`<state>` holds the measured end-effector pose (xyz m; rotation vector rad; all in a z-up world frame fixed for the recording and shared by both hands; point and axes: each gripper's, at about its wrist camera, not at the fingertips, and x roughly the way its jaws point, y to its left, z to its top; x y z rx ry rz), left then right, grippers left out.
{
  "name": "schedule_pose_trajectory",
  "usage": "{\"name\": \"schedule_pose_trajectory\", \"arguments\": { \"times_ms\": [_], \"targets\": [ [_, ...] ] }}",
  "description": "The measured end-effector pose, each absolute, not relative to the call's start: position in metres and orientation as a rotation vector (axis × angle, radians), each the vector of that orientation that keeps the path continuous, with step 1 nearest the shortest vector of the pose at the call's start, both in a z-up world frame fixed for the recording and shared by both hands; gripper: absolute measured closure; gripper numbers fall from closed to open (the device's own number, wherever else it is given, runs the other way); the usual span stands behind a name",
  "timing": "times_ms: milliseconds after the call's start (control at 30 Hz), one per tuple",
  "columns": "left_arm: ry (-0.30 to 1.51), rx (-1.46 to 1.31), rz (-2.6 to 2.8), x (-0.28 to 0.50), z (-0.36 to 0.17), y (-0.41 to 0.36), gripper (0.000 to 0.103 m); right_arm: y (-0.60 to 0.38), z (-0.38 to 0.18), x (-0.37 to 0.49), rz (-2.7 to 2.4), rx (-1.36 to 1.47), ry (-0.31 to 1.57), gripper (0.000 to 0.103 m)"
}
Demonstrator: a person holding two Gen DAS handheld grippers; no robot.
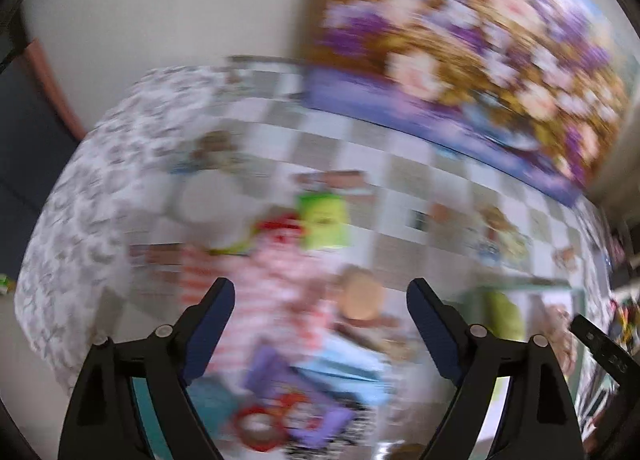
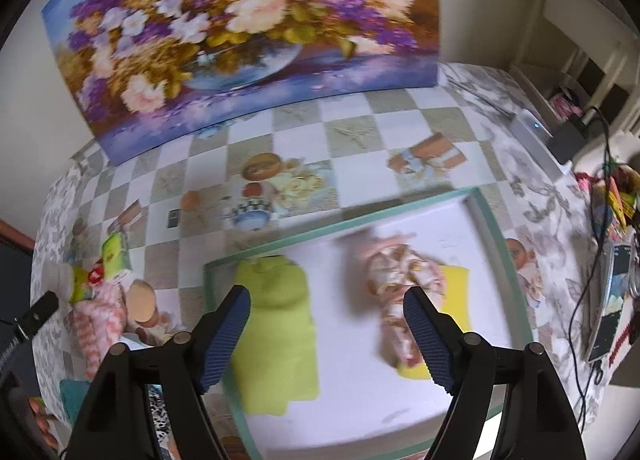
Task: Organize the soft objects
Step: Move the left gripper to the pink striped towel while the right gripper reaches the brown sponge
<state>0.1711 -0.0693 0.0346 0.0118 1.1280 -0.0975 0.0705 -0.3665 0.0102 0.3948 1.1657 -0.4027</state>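
My right gripper (image 2: 327, 294) is open over a white tray with a teal rim (image 2: 492, 228), and nothing is between its fingers. In the tray lie a lime-green cloth (image 2: 280, 324) and a pink floral cloth (image 2: 404, 284) on top of a yellow cloth (image 2: 456, 280). My left gripper (image 1: 320, 288) is open too, in a heavily blurred view, above a pile on the table. The pile holds a pink-and-white striped cloth (image 1: 272, 284), a green-yellow soft item (image 1: 322, 222), a tan round thing (image 1: 360, 296), a purple item (image 1: 296, 400) and a red ring (image 1: 260, 424).
A large flower painting (image 2: 240, 32) leans against the wall at the back of the checked tablecloth (image 2: 352, 132). A white box (image 2: 536, 136) with a black adapter and cables sits at the right edge, with a tablet (image 2: 612, 300) and colourful clutter beyond.
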Motion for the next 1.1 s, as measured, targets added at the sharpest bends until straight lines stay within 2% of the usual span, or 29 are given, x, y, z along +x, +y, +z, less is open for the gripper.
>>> {"name": "schedule_pose_trajectory", "arguments": {
  "times_ms": [233, 400, 800, 1100],
  "targets": [
    [1.15, -0.069, 0.079, 0.188, 0.031, 0.021, 0.014, -0.328, 0.01, 0.09, -0.305, 0.392, 1.154, 0.021],
    [1.194, -0.115, 0.096, 0.195, 0.017, 0.05, 0.014, -0.288, 0.004, 0.109, -0.243, 0.339, 1.173, 0.021],
    [1.368, -0.06, 0.039, 0.215, -0.052, 0.045, 0.014, -0.202, -0.053, 0.148, -0.085, 0.226, 1.277, 0.021],
    [1.407, 0.022, -0.007, 0.227, -0.075, 0.029, 0.014, -0.18, -0.092, 0.169, -0.042, 0.207, 1.331, 0.021]
  ]
}}
